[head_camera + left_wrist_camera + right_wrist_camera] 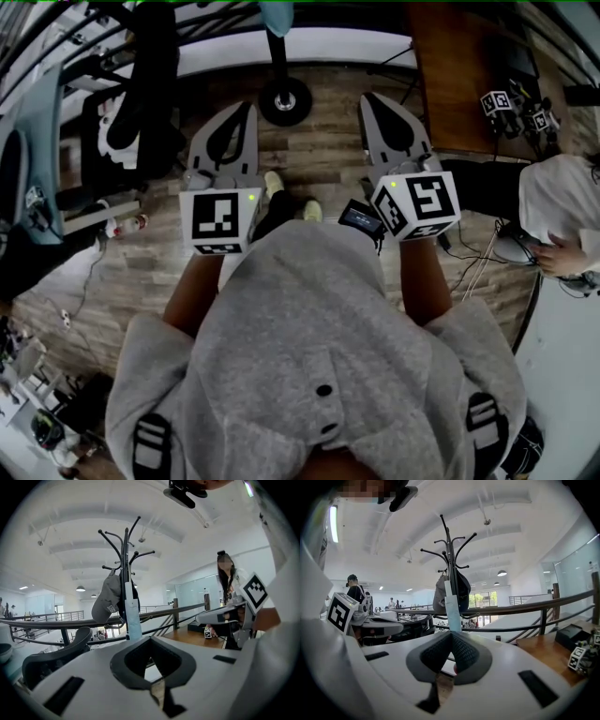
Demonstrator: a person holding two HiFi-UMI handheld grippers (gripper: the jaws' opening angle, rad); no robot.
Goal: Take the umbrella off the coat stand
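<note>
The black coat stand (124,559) rises ahead of both grippers, some way off. A folded light-blue umbrella (133,616) hangs down along its pole, next to a grey cap (107,603). The right gripper view shows the same stand (449,550), umbrella (452,606) and cap (439,595). From the head view, the stand's round base (284,99) sits on the wooden floor between the gripper tips. My left gripper (247,107) and right gripper (367,98) are held side by side, pointing at the stand. Both are shut with nothing in them and touch nothing.
A dark railing (178,611) runs behind the stand. A wooden desk (459,84) with marker cubes (511,106) stands at the right, where a person (562,216) sits. A dark office chair (141,103) and desks are at the left.
</note>
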